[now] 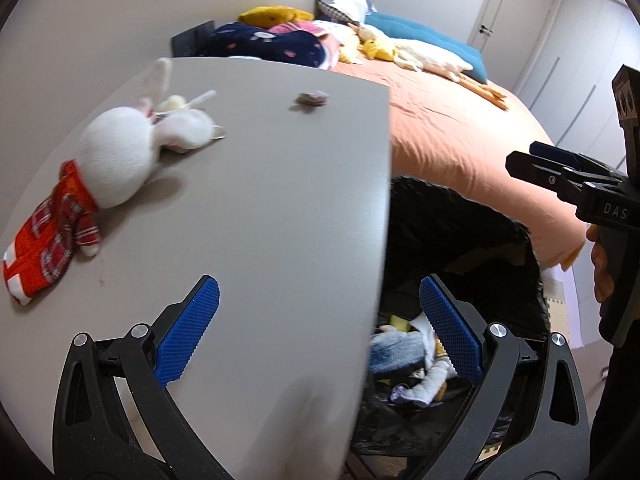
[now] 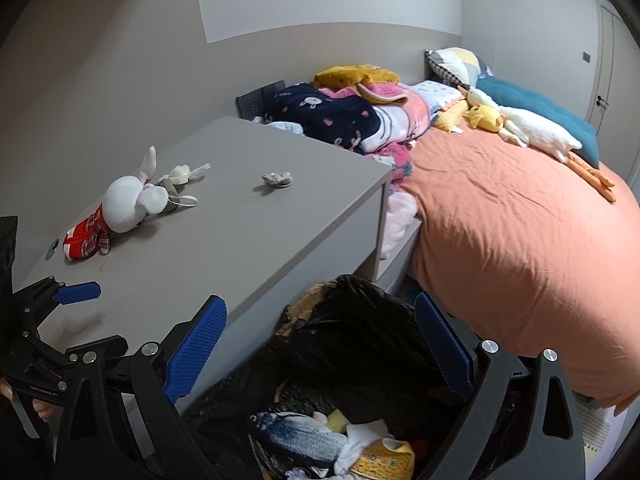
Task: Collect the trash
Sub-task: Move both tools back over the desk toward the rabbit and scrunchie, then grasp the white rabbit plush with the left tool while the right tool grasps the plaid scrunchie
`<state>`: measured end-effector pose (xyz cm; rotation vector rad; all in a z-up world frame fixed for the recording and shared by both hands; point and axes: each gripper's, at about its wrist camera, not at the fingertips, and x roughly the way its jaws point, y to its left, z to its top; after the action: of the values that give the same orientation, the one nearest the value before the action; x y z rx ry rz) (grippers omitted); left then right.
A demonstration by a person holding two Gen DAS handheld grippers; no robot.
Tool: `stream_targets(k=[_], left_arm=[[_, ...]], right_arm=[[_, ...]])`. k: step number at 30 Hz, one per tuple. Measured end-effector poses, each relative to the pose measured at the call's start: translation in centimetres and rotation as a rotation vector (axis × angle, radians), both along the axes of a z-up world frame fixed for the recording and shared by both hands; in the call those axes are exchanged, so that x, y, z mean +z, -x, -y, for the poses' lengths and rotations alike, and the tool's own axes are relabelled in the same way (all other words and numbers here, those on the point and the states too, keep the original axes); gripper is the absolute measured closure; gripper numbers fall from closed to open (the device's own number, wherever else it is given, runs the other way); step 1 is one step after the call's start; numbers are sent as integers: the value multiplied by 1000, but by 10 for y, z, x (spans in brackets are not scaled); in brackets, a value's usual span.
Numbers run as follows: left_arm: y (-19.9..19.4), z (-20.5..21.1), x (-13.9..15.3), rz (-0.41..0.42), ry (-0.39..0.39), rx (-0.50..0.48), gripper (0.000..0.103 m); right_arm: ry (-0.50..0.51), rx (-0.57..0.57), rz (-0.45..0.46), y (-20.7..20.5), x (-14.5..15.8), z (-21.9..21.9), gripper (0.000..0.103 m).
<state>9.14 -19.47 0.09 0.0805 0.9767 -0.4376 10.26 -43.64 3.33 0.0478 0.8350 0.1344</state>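
Left gripper (image 1: 320,320) and right gripper (image 2: 320,340) (both empty) gape wide.

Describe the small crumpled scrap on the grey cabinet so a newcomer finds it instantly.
Find the grey cabinet beside the orange bed. The crumpled scrap lies alone near the cabinet's far end, toward the bed. Unlike the white plush rabbit further left, it is tiny, flat and greyish-purple.

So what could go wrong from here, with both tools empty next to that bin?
1. The small crumpled scrap lies far across the grey table; a grab could push it off the edge instead.
2. The plush rabbit and the white bits beside it could be taken for trash.
3. The black bin bag slumps inward, so a drop might miss.
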Motion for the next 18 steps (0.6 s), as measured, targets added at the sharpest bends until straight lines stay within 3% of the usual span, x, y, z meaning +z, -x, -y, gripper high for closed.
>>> stream_targets(k=[18], left_arm=[[-37, -85, -3, 43, -33, 143, 6]], right_arm=[[-17, 38, -57, -78, -21, -52, 8]])
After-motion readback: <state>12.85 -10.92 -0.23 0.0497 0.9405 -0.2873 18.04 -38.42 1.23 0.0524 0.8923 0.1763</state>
